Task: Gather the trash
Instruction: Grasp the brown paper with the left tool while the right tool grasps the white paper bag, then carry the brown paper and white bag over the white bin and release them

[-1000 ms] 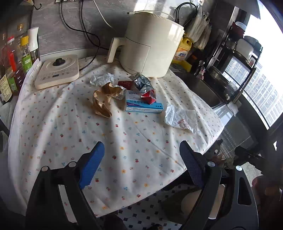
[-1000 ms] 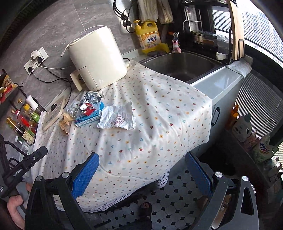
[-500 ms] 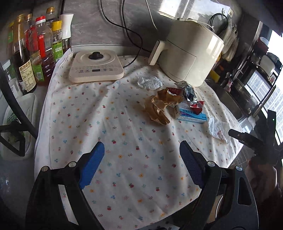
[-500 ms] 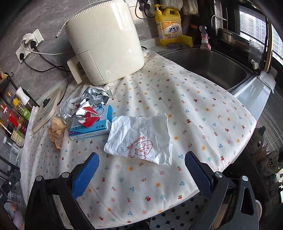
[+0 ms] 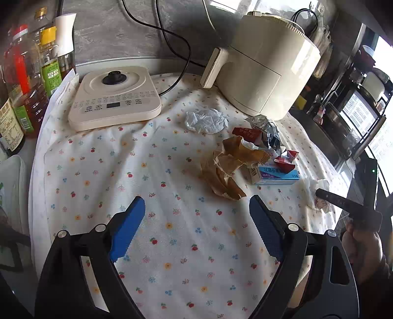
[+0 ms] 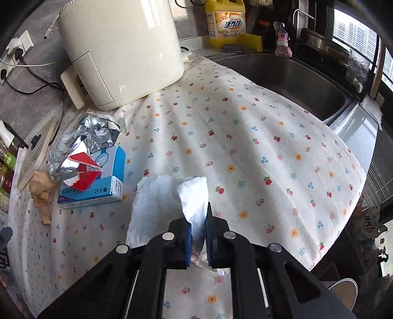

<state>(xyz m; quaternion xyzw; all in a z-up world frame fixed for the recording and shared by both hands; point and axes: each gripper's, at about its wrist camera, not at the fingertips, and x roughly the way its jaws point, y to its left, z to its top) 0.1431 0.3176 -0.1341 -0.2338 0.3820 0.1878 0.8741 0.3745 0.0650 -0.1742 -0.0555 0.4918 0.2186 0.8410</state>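
My right gripper (image 6: 197,235) is shut on a white paper wrapper (image 6: 157,203), pinching up a fold of it on the flowered cloth. The wrapper also shows in the left wrist view (image 5: 319,193). My left gripper (image 5: 196,228) is open and empty above the cloth, short of a crumpled brown paper bag (image 5: 228,166). Beside the bag lie a blue box (image 5: 277,174), a red and silver foil wrapper (image 6: 81,169), crumpled foil (image 6: 98,132) and a crumpled white tissue (image 5: 206,120).
A cream air fryer (image 5: 265,73) stands at the back, a flat induction cooker (image 5: 115,95) to its left, and oil bottles (image 5: 27,81) at the far left. A steel sink (image 6: 289,76) lies right of the cloth, with a yellow detergent jug (image 6: 226,22) behind it.
My right gripper has moved down to the white wrapper and shut on it. My left gripper has moved closer to the trash pile, still open.
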